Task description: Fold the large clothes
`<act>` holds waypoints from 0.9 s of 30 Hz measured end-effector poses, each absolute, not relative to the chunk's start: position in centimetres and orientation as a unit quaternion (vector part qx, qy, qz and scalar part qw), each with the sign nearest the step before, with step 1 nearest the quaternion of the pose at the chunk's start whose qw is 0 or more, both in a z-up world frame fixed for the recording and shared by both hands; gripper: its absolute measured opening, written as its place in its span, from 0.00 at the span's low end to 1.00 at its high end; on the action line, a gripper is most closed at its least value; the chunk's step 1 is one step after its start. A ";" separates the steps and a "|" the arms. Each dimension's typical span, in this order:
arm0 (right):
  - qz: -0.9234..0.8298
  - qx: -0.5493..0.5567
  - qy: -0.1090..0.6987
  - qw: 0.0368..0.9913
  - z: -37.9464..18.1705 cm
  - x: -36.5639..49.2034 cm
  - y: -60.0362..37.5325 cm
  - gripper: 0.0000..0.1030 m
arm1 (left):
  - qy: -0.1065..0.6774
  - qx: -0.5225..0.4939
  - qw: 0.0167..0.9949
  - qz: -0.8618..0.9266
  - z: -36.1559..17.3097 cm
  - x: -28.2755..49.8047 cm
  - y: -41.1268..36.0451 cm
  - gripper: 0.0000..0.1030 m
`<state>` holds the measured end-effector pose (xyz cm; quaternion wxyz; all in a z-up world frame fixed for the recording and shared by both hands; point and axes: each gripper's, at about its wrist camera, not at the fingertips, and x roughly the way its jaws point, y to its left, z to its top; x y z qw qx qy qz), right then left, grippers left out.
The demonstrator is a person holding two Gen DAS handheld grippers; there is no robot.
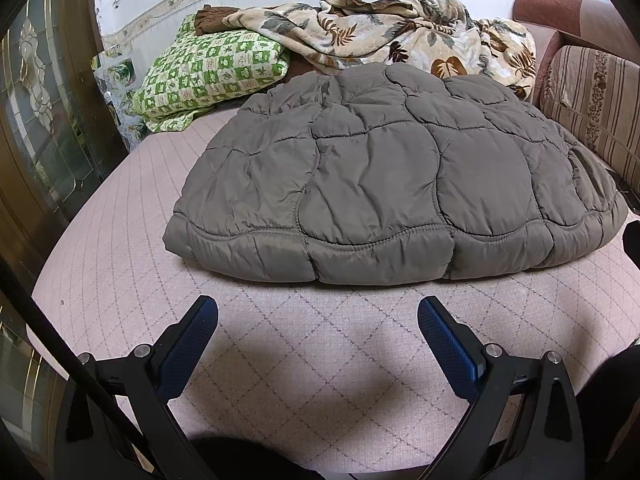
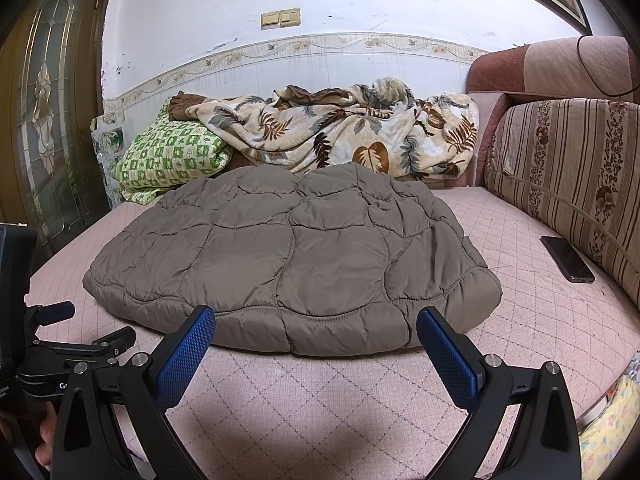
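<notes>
Both claws are held level, spread wide and empty.
The left claw [image 1: 318,316] and right claw [image 2: 316,326] are aimed at the jacket [image 2: 288,256] on the sofa [image 2: 540,320].

No legible text, labels or numbers anywhere.

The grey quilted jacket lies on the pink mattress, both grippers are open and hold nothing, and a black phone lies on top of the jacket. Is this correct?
Not quite. The black phone lies on the pink mattress beside the striped cushion, apart from the grey quilted jacket; the right wrist view shows this. The left gripper and right gripper are indeed open and hold nothing.
</notes>
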<state>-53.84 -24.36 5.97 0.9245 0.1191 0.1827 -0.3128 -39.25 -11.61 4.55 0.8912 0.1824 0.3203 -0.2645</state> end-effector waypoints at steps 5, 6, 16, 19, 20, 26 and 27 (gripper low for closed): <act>-0.312 0.119 0.183 0.925 5.9 -53.9 -24.4 0.99 | 0.320 0.181 0.891 -0.266 4.6 -39.2 -11.5 0.97; -0.312 0.119 0.183 0.925 5.9 -53.9 -24.4 0.99 | 0.321 0.181 0.891 -0.265 4.6 -39.2 -11.6 0.97; -0.312 0.119 0.183 0.925 5.9 -54.0 -24.4 0.99 | 0.322 0.181 0.891 -0.266 4.6 -39.2 -11.5 0.97; -0.312 0.119 0.183 0.925 5.9 -54.0 -24.4 0.99 | 0.322 0.180 0.891 -0.266 4.6 -39.3 -11.6 0.97; -0.312 0.119 0.183 0.925 5.9 -54.0 -24.4 0.99 | 0.322 0.180 0.891 -0.266 4.6 -39.3 -11.5 0.97; -0.312 0.119 0.183 0.925 5.9 -54.1 -24.4 0.99 | 0.322 0.180 0.891 -0.266 4.7 -39.2 -11.5 0.97; -0.312 0.119 0.183 0.925 5.9 -54.1 -24.4 0.99 | 0.321 0.181 0.891 -0.265 4.7 -39.2 -11.5 0.97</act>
